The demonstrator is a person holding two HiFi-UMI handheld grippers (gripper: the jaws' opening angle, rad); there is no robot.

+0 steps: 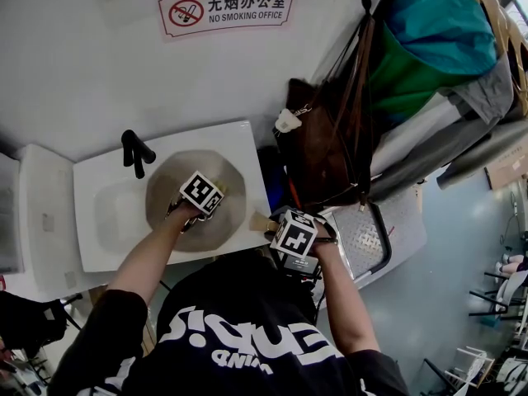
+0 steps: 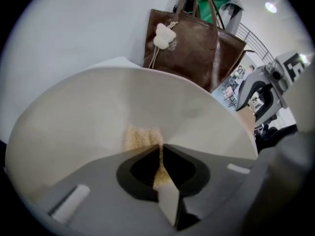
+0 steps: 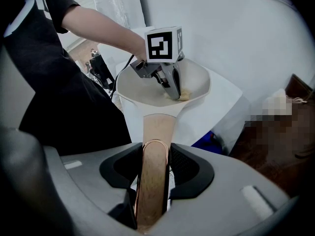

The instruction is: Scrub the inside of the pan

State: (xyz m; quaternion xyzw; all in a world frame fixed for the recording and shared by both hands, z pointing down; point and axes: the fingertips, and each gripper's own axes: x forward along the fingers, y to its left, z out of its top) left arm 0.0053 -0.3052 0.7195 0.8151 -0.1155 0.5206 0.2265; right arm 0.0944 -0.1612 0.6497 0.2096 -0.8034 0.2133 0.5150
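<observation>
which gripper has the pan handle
The right gripper, shut on the wooden handle; the left gripper instead pinches a yellowish sponge inside the pan.

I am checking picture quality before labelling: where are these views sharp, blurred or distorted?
Head view: strong fisheye, straight lines bend, yet the sign reads sharp. Left gripper view: black corners, sharp bag, soft left claw on the sponge. Right gripper view: handle slightly soft up close, mosaic patch at right.
</observation>
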